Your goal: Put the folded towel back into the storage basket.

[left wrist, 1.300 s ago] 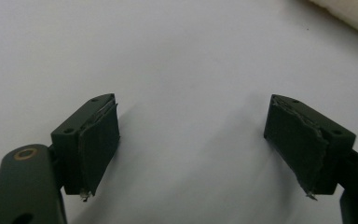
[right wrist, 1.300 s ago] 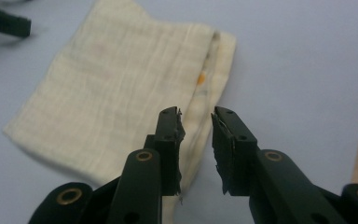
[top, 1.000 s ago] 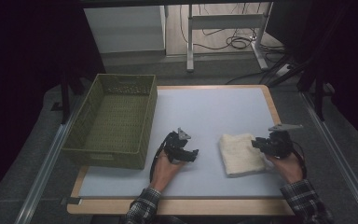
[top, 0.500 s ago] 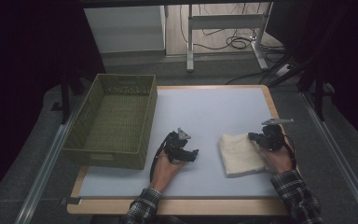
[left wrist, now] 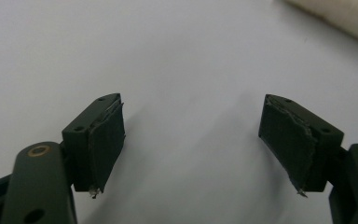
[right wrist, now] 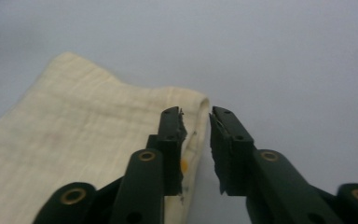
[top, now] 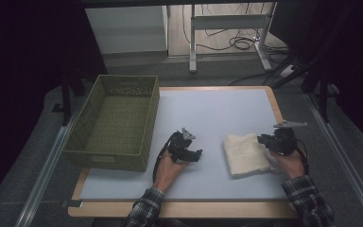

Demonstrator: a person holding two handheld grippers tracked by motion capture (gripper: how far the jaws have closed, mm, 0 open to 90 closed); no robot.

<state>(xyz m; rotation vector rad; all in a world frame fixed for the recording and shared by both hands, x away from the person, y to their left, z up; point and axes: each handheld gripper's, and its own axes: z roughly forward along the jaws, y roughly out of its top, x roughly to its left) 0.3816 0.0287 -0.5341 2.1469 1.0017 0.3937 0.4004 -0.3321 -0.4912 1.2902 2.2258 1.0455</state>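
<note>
Here, in the high view, a folded cream cloth (top: 246, 154) lies on the white table top (top: 217, 113), right of centre. The right gripper (top: 267, 140) sits at the cloth's right edge, near its far corner, held by the person's right hand (top: 290, 163). The left gripper (top: 196, 153) rests on the bare table left of the cloth, apart from it, with its jaws pointing toward the cloth. A green woven basket (top: 116, 124) stands on the left part of the table, well apart from the cloth.

In the left gripper view, the left gripper (left wrist: 191, 140) has its jaws set wide apart with nothing between them; the white surface lies beneath. A cloth edge (left wrist: 340, 14) shows at the upper right corner.

In the right gripper view, the right gripper (right wrist: 196, 123) has a narrow gap between its jaws, which have just been opening. The gap lies over the folded edge of the cloth (right wrist: 74, 149); whether the pads (right wrist: 181, 128) press on the fabric cannot be told
</note>
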